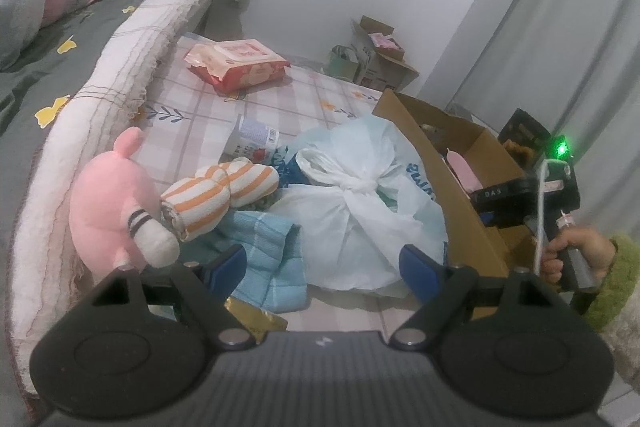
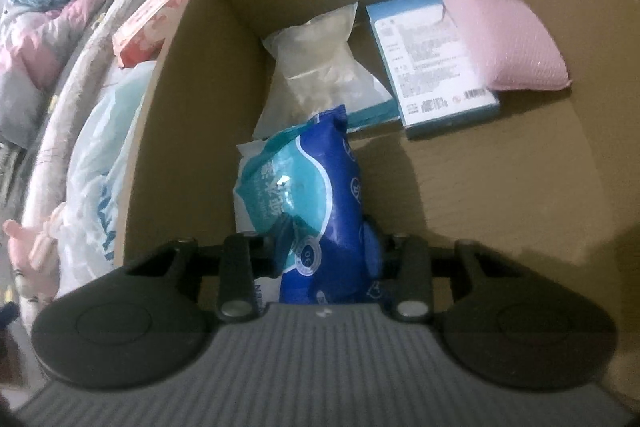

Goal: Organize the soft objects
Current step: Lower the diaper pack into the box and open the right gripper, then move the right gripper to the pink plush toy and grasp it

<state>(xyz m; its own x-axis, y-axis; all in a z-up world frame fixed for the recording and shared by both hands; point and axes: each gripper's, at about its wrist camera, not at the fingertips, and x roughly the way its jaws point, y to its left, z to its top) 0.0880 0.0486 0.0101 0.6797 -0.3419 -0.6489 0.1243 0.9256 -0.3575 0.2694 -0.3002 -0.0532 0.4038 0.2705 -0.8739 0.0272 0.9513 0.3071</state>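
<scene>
My right gripper [image 2: 326, 247] points down into a cardboard box [image 2: 520, 187] and is shut on a blue and teal soft packet [image 2: 320, 195], which stands upright between its fingers. Deeper in the box lie a pink sponge pad [image 2: 504, 39], a blue-edged carton [image 2: 432, 67] and a clear bag [image 2: 320, 67]. My left gripper [image 1: 323, 261] hangs open over a light blue towel [image 1: 268, 251] and a knotted white plastic bag [image 1: 360, 219], holding nothing. A pink plush [image 1: 108, 203] and an orange-striped rolled cloth [image 1: 216, 195] lie to its left.
A checked mat covers the floor beside a bed [image 1: 60, 75] with bunched quilts. On the mat sit a red wipes pack [image 1: 240, 65] and a tipped can [image 1: 252, 139]. More boxes [image 1: 380, 63] stand by the far wall. A hand in a green sleeve [image 1: 576, 251] grips the right tool.
</scene>
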